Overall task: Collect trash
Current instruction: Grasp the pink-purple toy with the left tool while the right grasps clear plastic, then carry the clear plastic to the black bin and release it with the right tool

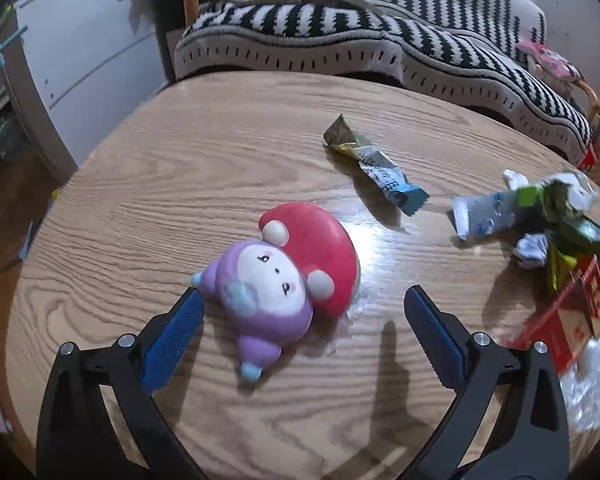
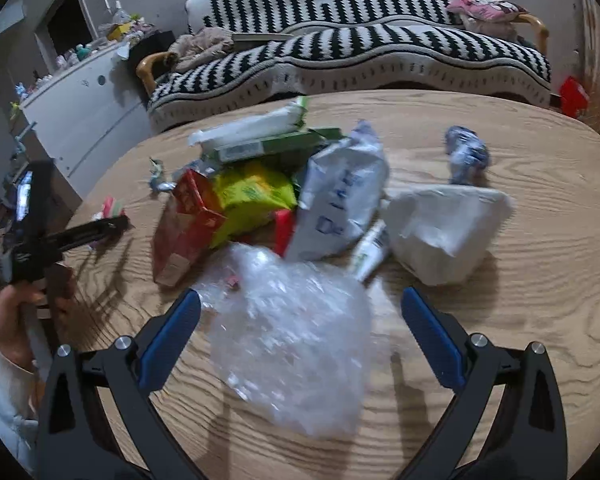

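On the round wooden table (image 1: 148,184) my left gripper (image 1: 303,300) is open, its blue pads on either side of a purple and red squishy toy (image 1: 284,268) that lies between them untouched. Beyond it lies a flat snack wrapper (image 1: 374,164). A heap of wrappers (image 1: 548,216) and a red carton (image 1: 564,320) sit at the right. In the right wrist view my right gripper (image 2: 300,300) is open over a crumpled clear plastic bag (image 2: 292,332). Behind that bag lie the red carton (image 2: 184,224), a yellow packet (image 2: 252,196), a white and blue bag (image 2: 340,196) and a white paper bag (image 2: 444,228).
A striped black and white sofa (image 2: 340,48) stands behind the table, with a white dresser (image 1: 84,52) to the left. A crumpled blue and white wrapper (image 2: 466,152) lies apart at the far right. A hand (image 2: 16,304) holds the left gripper (image 2: 56,236) at the table's left edge.
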